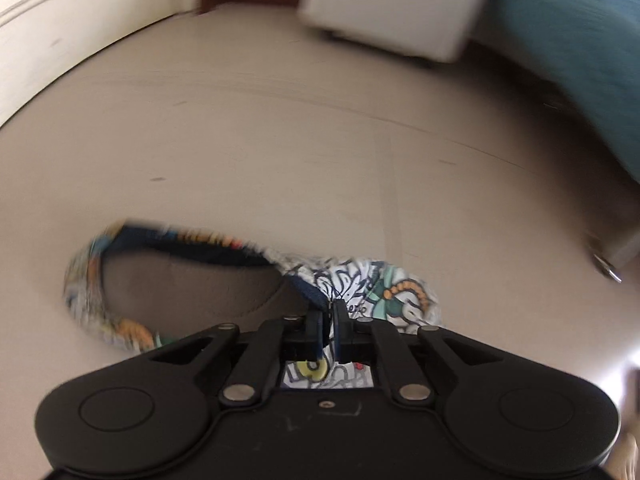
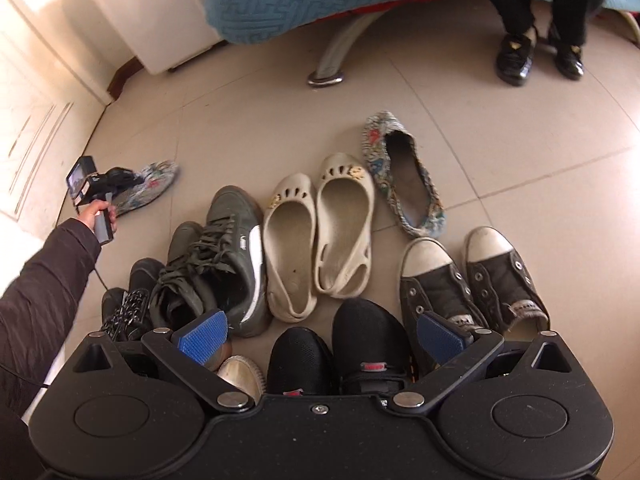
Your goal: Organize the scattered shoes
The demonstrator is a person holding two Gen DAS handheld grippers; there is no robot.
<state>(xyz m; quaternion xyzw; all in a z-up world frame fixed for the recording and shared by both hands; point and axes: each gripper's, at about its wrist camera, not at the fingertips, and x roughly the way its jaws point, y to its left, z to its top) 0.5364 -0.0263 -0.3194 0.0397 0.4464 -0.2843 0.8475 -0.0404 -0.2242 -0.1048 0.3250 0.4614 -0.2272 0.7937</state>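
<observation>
Now the left gripper (image 1: 328, 316) pinches the colourful printed flat shoe (image 1: 240, 288) by its navy-trimmed rim; right gripper (image 2: 320, 332) spread.

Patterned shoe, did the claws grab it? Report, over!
Left claw shut on patterned shoe. Right claw open, empty, above black sneakers. Nothing blocking.
</observation>
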